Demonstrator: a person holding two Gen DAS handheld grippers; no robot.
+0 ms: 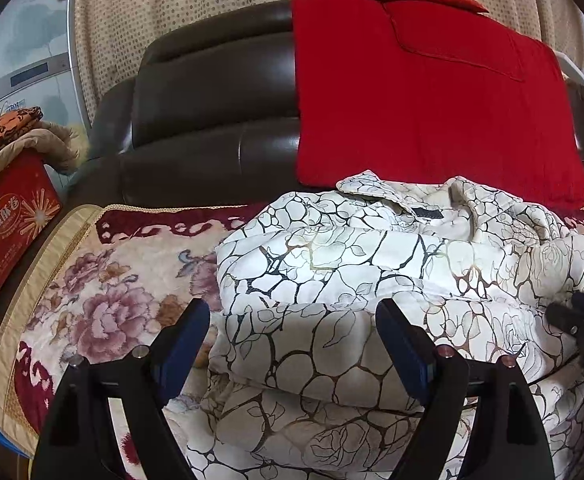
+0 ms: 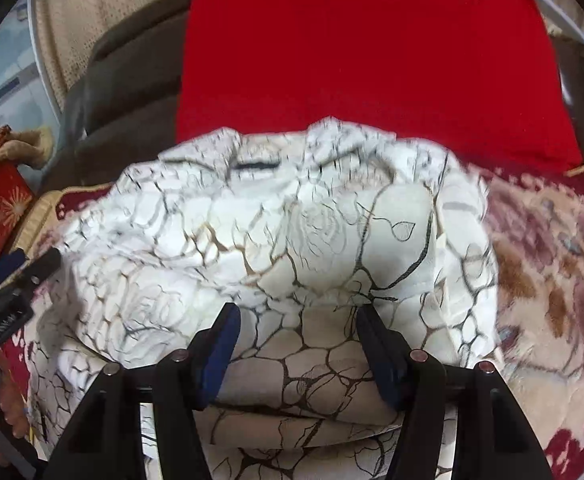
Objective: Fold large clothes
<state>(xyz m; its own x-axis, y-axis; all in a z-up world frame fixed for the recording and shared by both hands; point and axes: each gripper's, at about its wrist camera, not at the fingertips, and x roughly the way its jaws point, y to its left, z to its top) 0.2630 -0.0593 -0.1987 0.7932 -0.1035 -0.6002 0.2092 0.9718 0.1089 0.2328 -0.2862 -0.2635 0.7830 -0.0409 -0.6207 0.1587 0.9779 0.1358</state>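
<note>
— Seen only from the left wrist: sharp collar and label on the white patterned garment (image 1: pixel 371 280), heaped on the floral blanket (image 1: pixel 104 280) below a red cloth (image 1: pixel 423 100).

— From the right wrist: blurred. Right gripper (image 2: pixel 297 328) spread, fabric between, not visibly pinched. Left gripper (image 1: pixel 292 320) spread wide over the garment's left edge.

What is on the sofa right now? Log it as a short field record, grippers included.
garment: white jacket with dark vein-and-rose print, bunched, partly folded, collar towards the backrest
surface: floral blanket over the seat
behind: red cloth draped on the brown sofa backrest
left side: red box
left gripper: open, over the garment's left edge
right gripper: open, jaws astride a fold, not pinching
</note>
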